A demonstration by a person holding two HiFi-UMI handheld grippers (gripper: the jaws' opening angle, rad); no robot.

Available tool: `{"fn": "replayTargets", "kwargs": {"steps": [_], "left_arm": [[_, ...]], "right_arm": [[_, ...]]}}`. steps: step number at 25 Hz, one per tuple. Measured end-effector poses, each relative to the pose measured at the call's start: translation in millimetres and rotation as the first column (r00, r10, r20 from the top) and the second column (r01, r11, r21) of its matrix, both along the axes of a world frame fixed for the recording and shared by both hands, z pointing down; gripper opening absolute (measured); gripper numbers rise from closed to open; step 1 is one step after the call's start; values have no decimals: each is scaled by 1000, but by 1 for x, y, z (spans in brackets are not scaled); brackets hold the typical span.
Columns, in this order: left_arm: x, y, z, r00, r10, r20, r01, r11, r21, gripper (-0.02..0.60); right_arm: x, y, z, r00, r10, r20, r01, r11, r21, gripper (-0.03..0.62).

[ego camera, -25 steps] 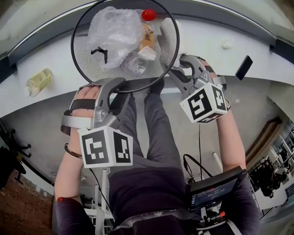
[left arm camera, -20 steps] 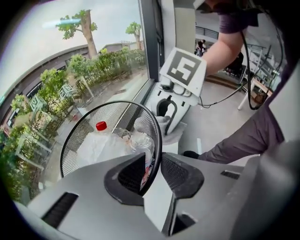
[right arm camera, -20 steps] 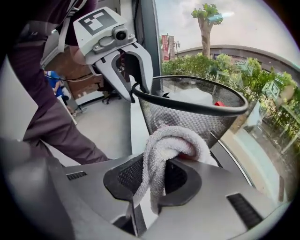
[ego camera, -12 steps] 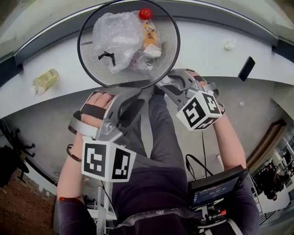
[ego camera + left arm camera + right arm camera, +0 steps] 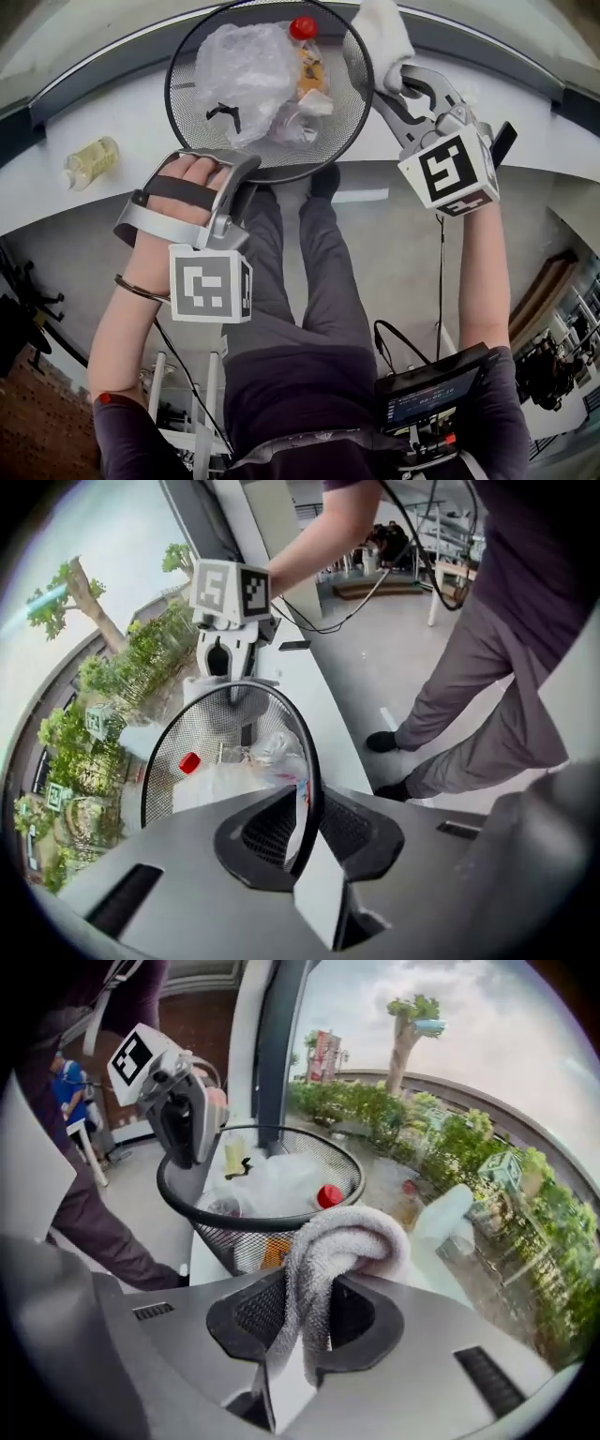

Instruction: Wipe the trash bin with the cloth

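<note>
White terry cloth (image 5: 342, 1241) is pinched between the jaws of the right gripper (image 5: 302, 1321). They are drawn narrow on it, and a thick fold bulges out past the tips. The black rim of the wire-mesh trash bin (image 5: 184, 94) is taken between the jaws of the left gripper (image 5: 307, 844). These jaws have just been closing, and they are seen gripping the rim at the bin's near side.

The cloth is held just beside the bin's far right side. It cannot be told whether it is already touching the mesh. The step in hand is judged to be the approach: the bin is steadied by one gripper while the cloth is brought to it by the other. For the next move, the cloth has to be pressed on the rim or the outer mesh and drawn along it. The left grip must be kept firm, because such a light bin would probably slide or tip under the push.

Inside the bin a crumpled clear plastic bag (image 5: 239, 66) and a red cap (image 5: 302, 28) are seen among other rubbish. The bin is carried by a white curved ledge (image 5: 422, 103), close to its near edge. A yellowish bottle (image 5: 89, 161) lies towards the ledge's left end, well apart from the bin. Below the ledge a grey floor (image 5: 384, 262) is seen, and trees are visible through the window behind it.
</note>
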State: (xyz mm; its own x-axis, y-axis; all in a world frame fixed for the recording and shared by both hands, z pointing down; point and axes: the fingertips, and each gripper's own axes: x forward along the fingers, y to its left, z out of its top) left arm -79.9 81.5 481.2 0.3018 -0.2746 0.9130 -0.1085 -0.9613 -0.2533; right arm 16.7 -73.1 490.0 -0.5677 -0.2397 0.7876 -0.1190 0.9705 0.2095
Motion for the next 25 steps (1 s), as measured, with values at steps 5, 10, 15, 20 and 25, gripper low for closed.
{"fn": "replayTargets", "kwargs": {"steps": [5,10,15,20,25], "left_arm": [[0,0,-3,998,-66,-23,65,997,-40,63],[0,1,-1,989,-144,-30,142,988,-53,63],[17,-4,-5,975,-210,-68,206,977,-57,63],[26,-11,-7,968,-238,-84,236,971,-28,57],[28,-7,-22,972,-218,-89,215,976,-46,232]], "right_arm": [[-2,41,20,993,-100,-70,97,995,-38,91],[-11,99,38,979,-189,-78,180,978,-105,91],[-32,151,48,966,-257,-21,250,954,-165,91],[-39,159,49,969,-248,6,245,949,-198,91],[-22,138,43,975,-223,-5,218,955,-199,92]]}}
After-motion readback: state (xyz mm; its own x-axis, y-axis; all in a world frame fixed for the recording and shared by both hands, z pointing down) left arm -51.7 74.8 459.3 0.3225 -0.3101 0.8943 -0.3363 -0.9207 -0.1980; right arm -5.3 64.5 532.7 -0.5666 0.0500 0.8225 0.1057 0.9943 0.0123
